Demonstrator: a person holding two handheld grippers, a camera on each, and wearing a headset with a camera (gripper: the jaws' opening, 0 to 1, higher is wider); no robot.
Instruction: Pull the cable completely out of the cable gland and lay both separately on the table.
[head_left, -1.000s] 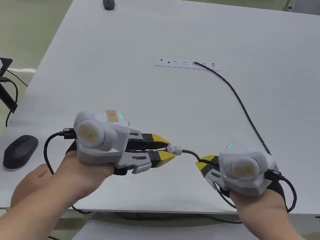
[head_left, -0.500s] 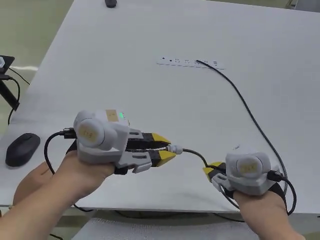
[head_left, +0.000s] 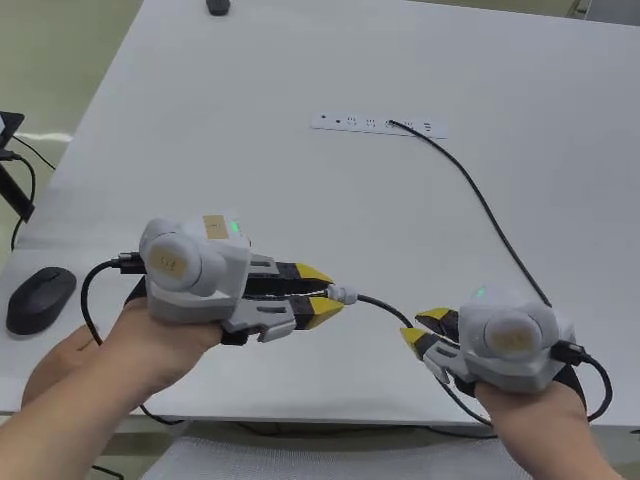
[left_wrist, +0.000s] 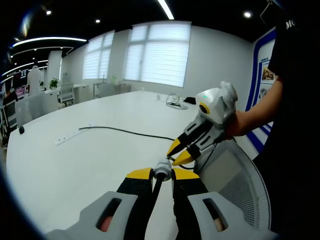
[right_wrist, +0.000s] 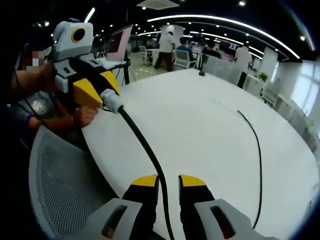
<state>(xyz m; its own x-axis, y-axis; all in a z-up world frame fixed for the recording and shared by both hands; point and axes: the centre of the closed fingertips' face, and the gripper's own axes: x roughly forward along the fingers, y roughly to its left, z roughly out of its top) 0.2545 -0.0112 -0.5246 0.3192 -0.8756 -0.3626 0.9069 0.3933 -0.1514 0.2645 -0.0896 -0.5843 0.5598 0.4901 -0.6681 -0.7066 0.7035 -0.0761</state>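
Head view: at the far left, a mouse (head_left: 40, 298) lies on the table (head_left: 250, 90). Left of centre, the left gripper (head_left: 322, 291) has its jaws closed on the cable gland (head_left: 345, 295), which sits right at the yellow tips. From the gland the black cable (head_left: 385, 305) sags rightward to the right gripper (head_left: 420, 326) at lower right. Its jaws are drawn nearly together, with the cable pinched between them. Both parts hang in the air over the table's near edge, and I judge the cable not yet free of the gland.

Hazards from here:
- The gland is held only at the tips, so an off-axis pull could twist it out.
- If the seal binds, the cable may slip through the right jaws instead of leaving the gland.
- A sudden release this near the edge could drop either part onto the mesh chair (right_wrist: 55, 180).

View differences: the left gripper view shows a dark length running back between its own jaws behind the gland, which suggests cable remains to be drawn through. The head view hides this under the gripper body. The right gripper view shows the cable's straight run up to the gland at upper left.
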